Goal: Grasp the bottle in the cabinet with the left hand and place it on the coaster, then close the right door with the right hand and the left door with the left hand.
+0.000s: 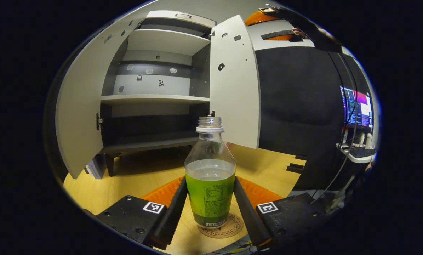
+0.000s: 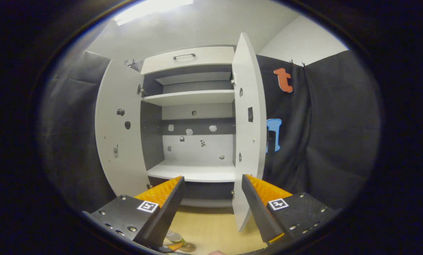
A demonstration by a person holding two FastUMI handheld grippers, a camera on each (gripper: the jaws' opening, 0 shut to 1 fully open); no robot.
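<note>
A clear bottle (image 1: 210, 177) with a green label and no cap stands upright on a round coaster (image 1: 229, 228) on the wooden table. My left gripper (image 1: 211, 180) is shut on the bottle, one finger pressing each side of the label. Behind it the cabinet (image 1: 154, 99) has both doors swung open: left door (image 1: 80, 117), right door (image 1: 234, 85). In the right gripper view, my right gripper (image 2: 213, 179) is open and holds nothing, raised in front of the cabinet (image 2: 193, 170), with the right door (image 2: 248, 124) just beyond its right finger. The left door (image 2: 121, 131) stands wide.
The wooden tabletop (image 1: 126, 184) runs from the coaster to the cabinet's feet. A lit monitor (image 1: 356, 106) and a small shelf with cables (image 1: 356, 154) sit at the far right. Black cloth walls (image 2: 321, 141) flank the cabinet. A drawer with a handle (image 2: 184, 56) tops it.
</note>
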